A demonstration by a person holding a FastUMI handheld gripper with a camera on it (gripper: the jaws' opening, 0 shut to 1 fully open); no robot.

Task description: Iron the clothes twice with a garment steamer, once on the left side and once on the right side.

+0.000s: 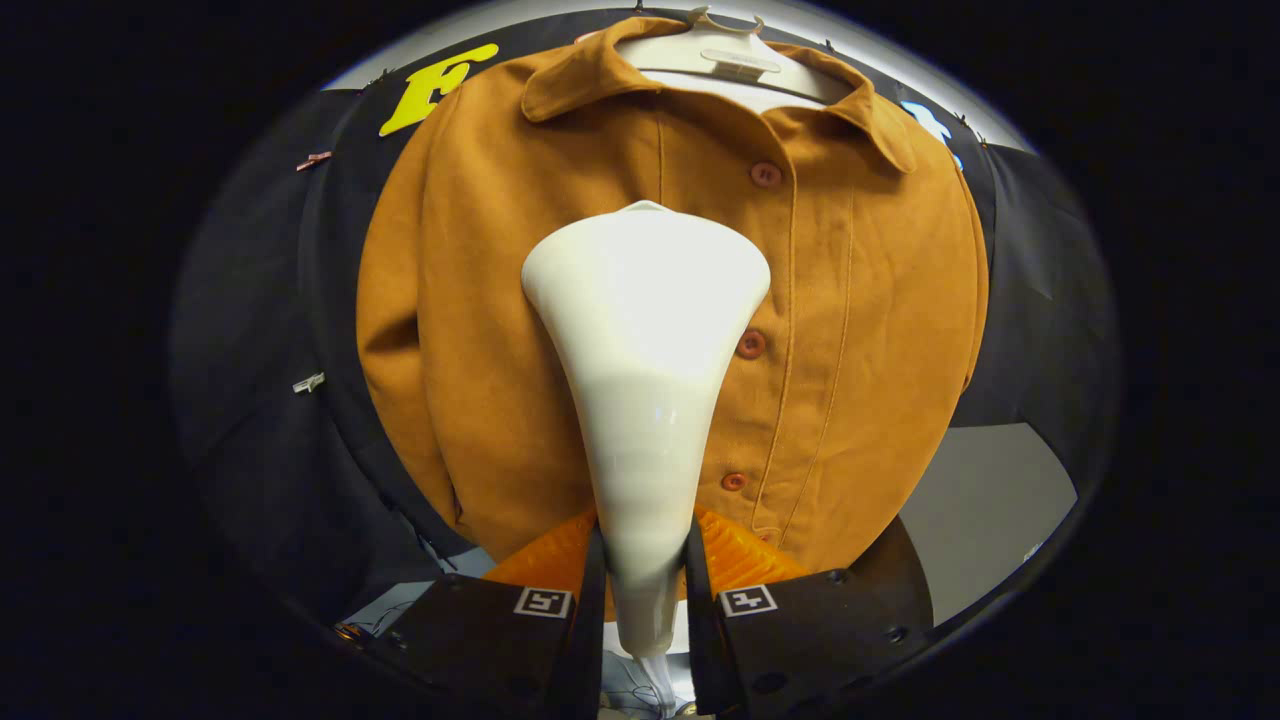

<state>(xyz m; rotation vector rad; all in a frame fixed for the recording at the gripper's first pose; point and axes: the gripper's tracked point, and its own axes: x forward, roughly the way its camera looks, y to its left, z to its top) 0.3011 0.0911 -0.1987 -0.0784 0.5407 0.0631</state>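
Observation:
A white garment steamer stands upright between my fingers, its narrow handle clamped by both pads and its wide head rising ahead. My gripper is shut on that handle. Behind the steamer hangs a brown button-up shirt on a white hanger, facing me. The steamer head sits over the shirt's middle, just left of the button row, close to the cloth; whether it touches cannot be told. The steamer hides part of the shirt's front.
Black cloth walls stand behind and to both sides of the shirt. A pale floor patch shows below right of the shirt. Small clips hold the cloth on the left.

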